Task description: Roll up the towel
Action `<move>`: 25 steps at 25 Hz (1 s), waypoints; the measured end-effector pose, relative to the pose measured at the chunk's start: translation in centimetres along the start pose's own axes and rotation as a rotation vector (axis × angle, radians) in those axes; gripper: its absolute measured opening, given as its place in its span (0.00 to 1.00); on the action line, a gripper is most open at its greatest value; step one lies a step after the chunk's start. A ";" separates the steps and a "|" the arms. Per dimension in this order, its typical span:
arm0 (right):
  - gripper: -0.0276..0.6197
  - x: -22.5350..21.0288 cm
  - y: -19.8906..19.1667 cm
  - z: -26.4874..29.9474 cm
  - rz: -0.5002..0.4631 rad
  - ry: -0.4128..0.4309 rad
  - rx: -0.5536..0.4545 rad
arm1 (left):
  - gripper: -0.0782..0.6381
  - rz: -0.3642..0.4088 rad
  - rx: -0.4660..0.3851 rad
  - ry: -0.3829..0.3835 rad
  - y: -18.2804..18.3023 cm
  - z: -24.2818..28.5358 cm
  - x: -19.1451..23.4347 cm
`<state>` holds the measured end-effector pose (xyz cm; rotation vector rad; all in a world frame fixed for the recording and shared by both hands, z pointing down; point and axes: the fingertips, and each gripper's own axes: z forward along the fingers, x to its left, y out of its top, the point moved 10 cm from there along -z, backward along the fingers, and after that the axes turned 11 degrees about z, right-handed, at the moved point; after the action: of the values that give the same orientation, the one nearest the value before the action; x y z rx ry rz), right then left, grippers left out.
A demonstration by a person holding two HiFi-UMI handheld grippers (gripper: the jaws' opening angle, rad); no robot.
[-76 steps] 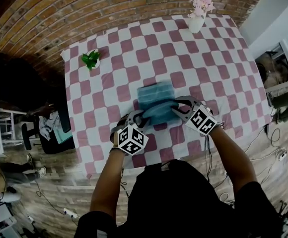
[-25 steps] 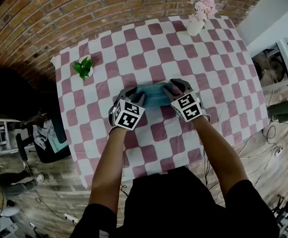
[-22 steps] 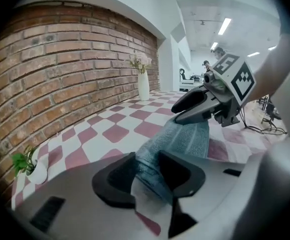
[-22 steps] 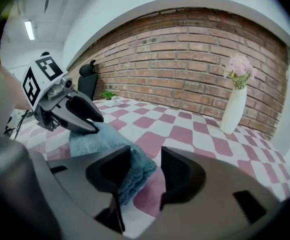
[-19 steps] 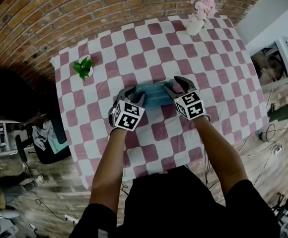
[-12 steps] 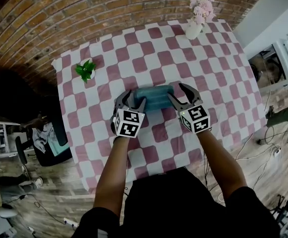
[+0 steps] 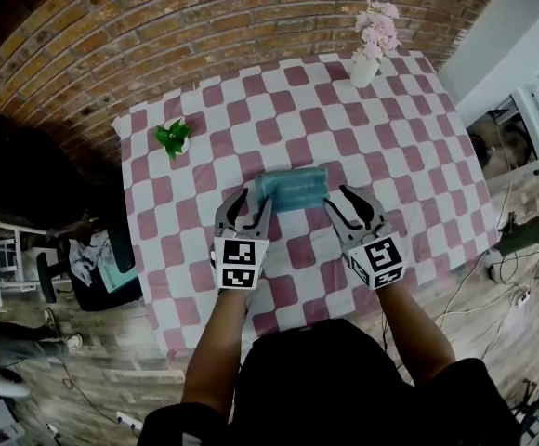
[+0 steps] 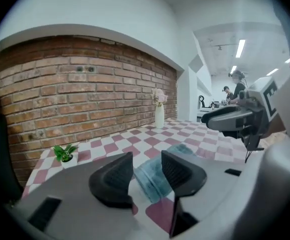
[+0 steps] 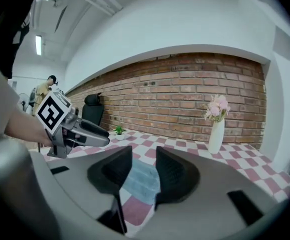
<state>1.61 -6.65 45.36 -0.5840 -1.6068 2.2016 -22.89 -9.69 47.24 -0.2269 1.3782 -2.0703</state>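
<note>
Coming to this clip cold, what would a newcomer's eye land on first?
The pink-and-white checked tablecloth fills the head view, with a rolled blue towel lying at its middle. Just short of it hover the left gripper and right gripper, both open and empty, having just closed a little. A vase of pink flowers stands at the far right corner.

Left gripper (image 7: 256, 199) and right gripper (image 7: 338, 199) are side by side ahead of the body, both pointing forward and slightly down. Jaws on each stand partly apart, have just been closing, and grip nothing. Left forearm (image 7: 218, 342) and right forearm (image 7: 407, 328) reach forward, bare.
</note>
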 end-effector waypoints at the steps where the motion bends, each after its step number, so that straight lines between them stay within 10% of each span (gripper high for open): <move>1: 0.23 0.2 0.6 -0.6 -0.008 0.008 -0.024 | 0.35 0.010 -0.016 0.018 0.7 -0.8 -0.1; 6: 0.04 1.2 3.3 -4.2 -0.021 0.014 -0.135 | 0.11 0.028 -0.113 0.087 3.5 -5.6 -1.6; 25: 0.04 3.9 6.8 -9.9 -0.136 0.101 -0.216 | 0.11 -0.148 -0.289 0.184 5.9 -14.8 -5.7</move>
<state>3.19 1.31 35.77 -0.6146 -1.7876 1.8858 -22.90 3.57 36.67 -0.2708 1.8234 -2.0446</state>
